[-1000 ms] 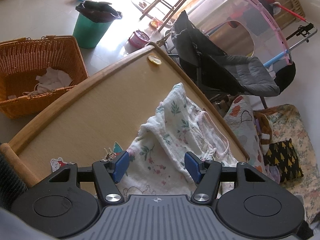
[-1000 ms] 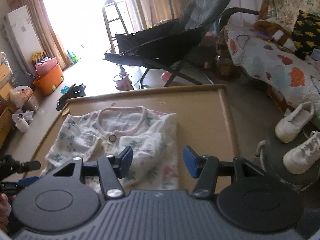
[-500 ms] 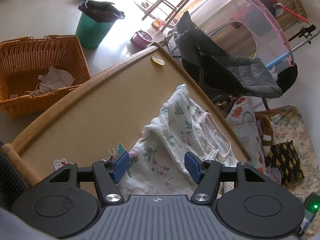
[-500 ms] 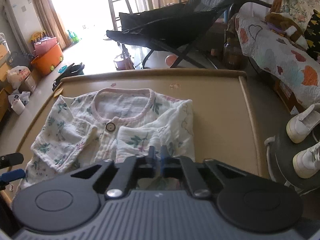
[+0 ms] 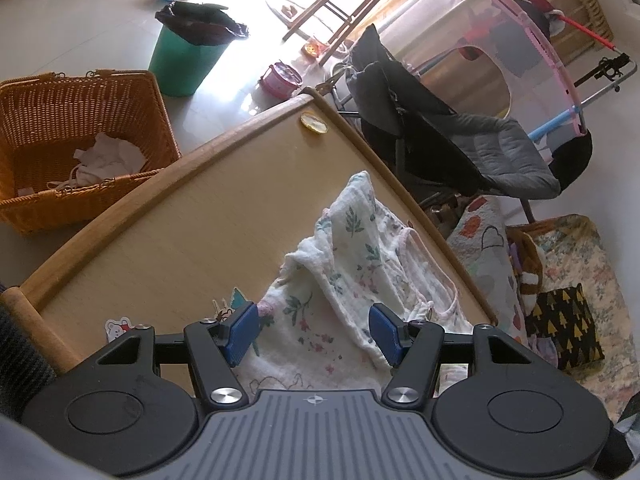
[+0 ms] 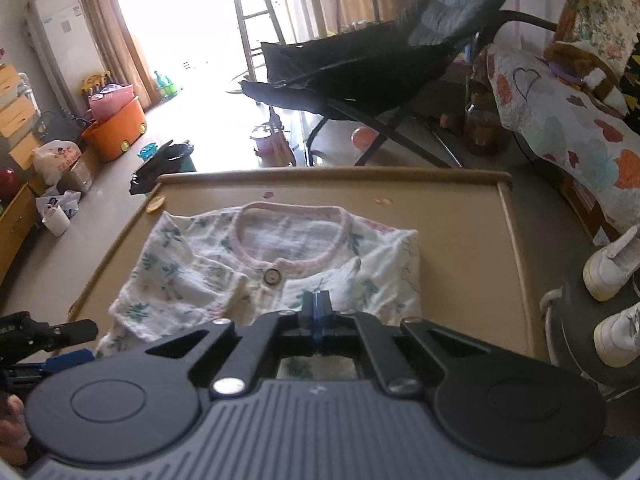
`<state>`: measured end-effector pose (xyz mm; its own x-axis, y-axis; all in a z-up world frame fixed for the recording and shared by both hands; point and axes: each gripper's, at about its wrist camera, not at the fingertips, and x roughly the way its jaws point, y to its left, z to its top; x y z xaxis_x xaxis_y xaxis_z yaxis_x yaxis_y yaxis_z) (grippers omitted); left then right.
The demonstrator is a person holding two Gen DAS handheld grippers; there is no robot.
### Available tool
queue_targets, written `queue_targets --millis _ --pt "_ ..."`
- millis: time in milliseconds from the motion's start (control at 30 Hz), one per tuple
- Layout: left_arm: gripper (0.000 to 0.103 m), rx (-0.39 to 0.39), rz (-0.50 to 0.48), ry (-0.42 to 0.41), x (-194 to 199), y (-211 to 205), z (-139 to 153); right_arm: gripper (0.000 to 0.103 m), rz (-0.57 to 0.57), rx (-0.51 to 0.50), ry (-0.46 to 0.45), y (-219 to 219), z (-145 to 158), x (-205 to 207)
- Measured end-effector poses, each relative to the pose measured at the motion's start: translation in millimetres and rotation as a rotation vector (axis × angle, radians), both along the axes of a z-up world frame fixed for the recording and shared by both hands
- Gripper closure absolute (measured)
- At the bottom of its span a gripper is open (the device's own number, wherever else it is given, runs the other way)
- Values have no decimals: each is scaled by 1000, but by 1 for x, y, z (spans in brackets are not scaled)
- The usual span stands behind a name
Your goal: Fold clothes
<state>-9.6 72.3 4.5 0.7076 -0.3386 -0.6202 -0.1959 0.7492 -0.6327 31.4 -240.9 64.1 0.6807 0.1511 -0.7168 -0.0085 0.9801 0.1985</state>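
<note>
I see the wooden table (image 6: 460, 220) first, with the baby shirt (image 6: 192, 264) spread across its middle. The shirt is white muslin with a leaf and flower print, a pink-trimmed collar toward the table's far edge, one brown button (image 6: 272, 276), and sleeves folded inward. My left gripper (image 5: 314, 334) stands spread over the shirt's near hem. My right gripper (image 6: 316, 300) is pressed together; whether it pinches cloth I cannot tell.
</note>
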Motion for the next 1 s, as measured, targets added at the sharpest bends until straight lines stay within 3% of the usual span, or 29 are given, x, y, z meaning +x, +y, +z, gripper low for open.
queue_targets --millis 333,1000 --pt "40 -12 39 -10 -3 4 4 103 29 4 0 19 5 10" --pt "40 -28 86 -3 -5 11 8 103 94 -6 60 56 -17 31"
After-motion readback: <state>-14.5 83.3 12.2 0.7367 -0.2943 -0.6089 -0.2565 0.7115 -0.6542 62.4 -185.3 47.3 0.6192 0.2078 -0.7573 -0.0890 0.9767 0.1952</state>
